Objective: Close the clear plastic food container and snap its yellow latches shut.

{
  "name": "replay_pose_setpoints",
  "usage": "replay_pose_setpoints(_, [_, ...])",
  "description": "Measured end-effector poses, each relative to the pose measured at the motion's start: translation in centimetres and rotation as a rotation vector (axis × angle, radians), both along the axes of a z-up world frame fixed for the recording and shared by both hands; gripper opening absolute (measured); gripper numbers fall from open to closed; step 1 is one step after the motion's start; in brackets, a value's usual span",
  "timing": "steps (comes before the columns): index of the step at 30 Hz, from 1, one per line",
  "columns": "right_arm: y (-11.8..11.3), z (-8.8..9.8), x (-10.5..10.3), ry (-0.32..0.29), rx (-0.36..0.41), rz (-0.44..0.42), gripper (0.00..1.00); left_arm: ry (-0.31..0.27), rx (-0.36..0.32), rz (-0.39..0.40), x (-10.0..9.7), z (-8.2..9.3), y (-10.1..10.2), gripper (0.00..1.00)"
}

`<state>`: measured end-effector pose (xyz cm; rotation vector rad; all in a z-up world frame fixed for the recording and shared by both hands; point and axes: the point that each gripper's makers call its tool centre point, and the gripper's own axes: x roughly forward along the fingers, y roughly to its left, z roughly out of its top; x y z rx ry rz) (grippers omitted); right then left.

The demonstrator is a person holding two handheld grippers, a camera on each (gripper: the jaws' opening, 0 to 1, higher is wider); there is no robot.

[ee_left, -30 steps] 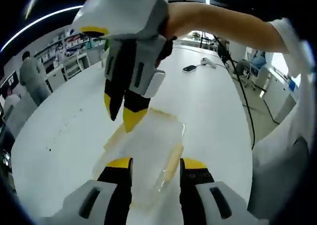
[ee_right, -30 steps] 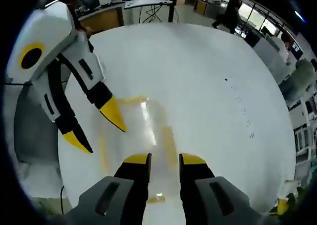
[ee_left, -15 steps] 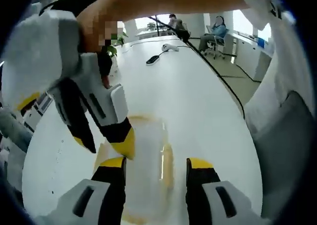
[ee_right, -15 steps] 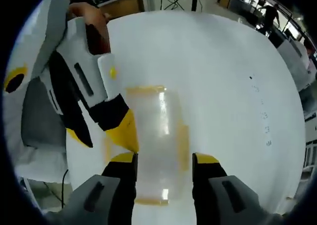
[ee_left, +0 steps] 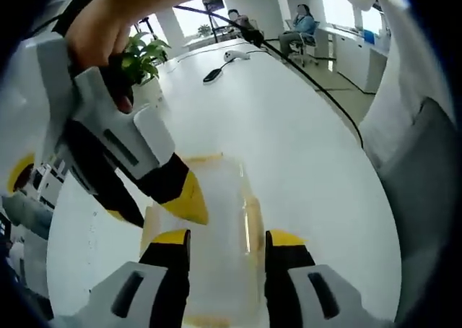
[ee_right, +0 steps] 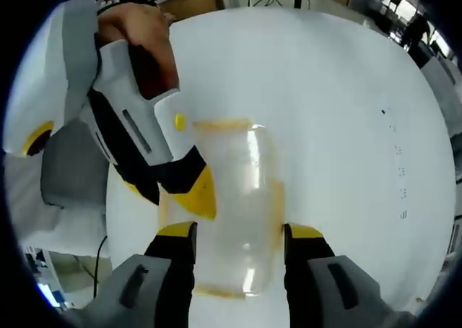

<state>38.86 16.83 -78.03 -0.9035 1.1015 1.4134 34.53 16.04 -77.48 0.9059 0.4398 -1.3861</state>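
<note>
While both tools point(ee_left: 220, 238) point(ee_right: 238, 230) straddle container point(ee_right: 242, 205) | latches point(ee_right: 276, 205) seemingly unsnapped

One clear food container point(ee_left: 216, 234) sits on one white worktop point(ee_left: 303, 162), flanked by two tongs, the left point(ee_left: 220, 243) and the right point(ee_right: 234, 235) (each with two yellow-tipped jaws). Toward twelve o'clock in the left gripper view: two small dark devices point(ee_left: 214, 74), one black cable point(ee_left: 310, 89), one potted plant point(ee_left: 141, 53) and two seated people point(ee_left: 303, 21).
</note>
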Motion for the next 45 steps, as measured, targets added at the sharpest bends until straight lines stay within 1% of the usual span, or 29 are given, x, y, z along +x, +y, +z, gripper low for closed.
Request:
replay_pose_setpoints(6, [0.12, -0.12, 0.03, 0.011, -0.007, 0.018, 0.47, -0.014, 0.01, 0.003, 0.04, -0.11, 0.05, 0.32])
replay_pose_setpoints(8, [0.15, -0.15, 0.03, 0.013, -0.012, 0.023, 0.47, -0.016, 0.013, 0.016, 0.07, -0.16, 0.02, 0.32])
replay_pose_setpoints(11, [0.22, -0.16, -0.02, 0.012, -0.032, 0.028, 0.46, -0.036, 0.03, 0.034, 0.03, -0.29, -0.14, 0.32])
replay_pose_setpoints(13, [0.19, -0.2, -0.02, 0.014, -0.043, 0.025, 0.46, -0.036, 0.036, 0.047, 0.11, -0.33, -0.16, 0.32])
replay_pose_setpoints(17, [-0.09, -0.11, -0.12, 0.019, -0.029, 0.023, 0.45, -0.067, 0.062, 0.054, 0.06, -0.47, -0.24, 0.31])
replay_pose_setpoints(20, [-0.05, -0.28, -0.03, 0.045, -0.009, 0.019, 0.46, -0.081, 0.067, 0.059, 0.07, -0.6, -0.19, 0.31])
replay_pose_setpoints(22, [0.02, -0.28, -0.15, 0.042, 0.0, 0.024, 0.46, -0.092, 0.074, 0.064, 0.06, -0.65, -0.23, 0.31])
replay_pose_setpoints(27, [0.17, -0.35, -0.16, 0.04, -0.009, 0.027, 0.45, -0.094, 0.07, 0.062, 0.11, -0.64, -0.15, 0.31])
replay_pose_setpoints(31, [0.26, -0.43, -0.13, 0.04, -0.03, 0.035, 0.44, -0.117, 0.05, 0.068, 0.02, -0.8, -0.13, 0.31])
replay_pose_setpoints(35, [0.26, -0.46, -0.27, 0.045, -0.058, 0.038, 0.44, -0.132, 0.054, 0.072, 0.09, -0.68, -0.21, 0.3])
replay_pose_setpoints(39, [0.18, -0.5, -0.29, 0.062, -0.058, 0.037, 0.44, -0.141, 0.066, 0.085, 0.1, -0.71, -0.27, 0.29])
replay_pose_setpoints(43, [0.16, -0.53, -0.28, 0.067, -0.058, 0.034, 0.43, -0.137, 0.059, 0.096, 0.14, -0.68, -0.21, 0.28])
replay_pose_setpoints(44, [0.16, -0.54, -0.24, 0.069, -0.06, 0.036, 0.43, -0.143, 0.055, 0.094, 0.09, -0.68, -0.2, 0.28])
replay_pose_setpoints(45, [0.09, -0.46, -0.58, 0.107, -0.063, 0.058, 0.42, -0.14, 0.046, 0.099, 0.1, -0.64, -0.17, 0.28])
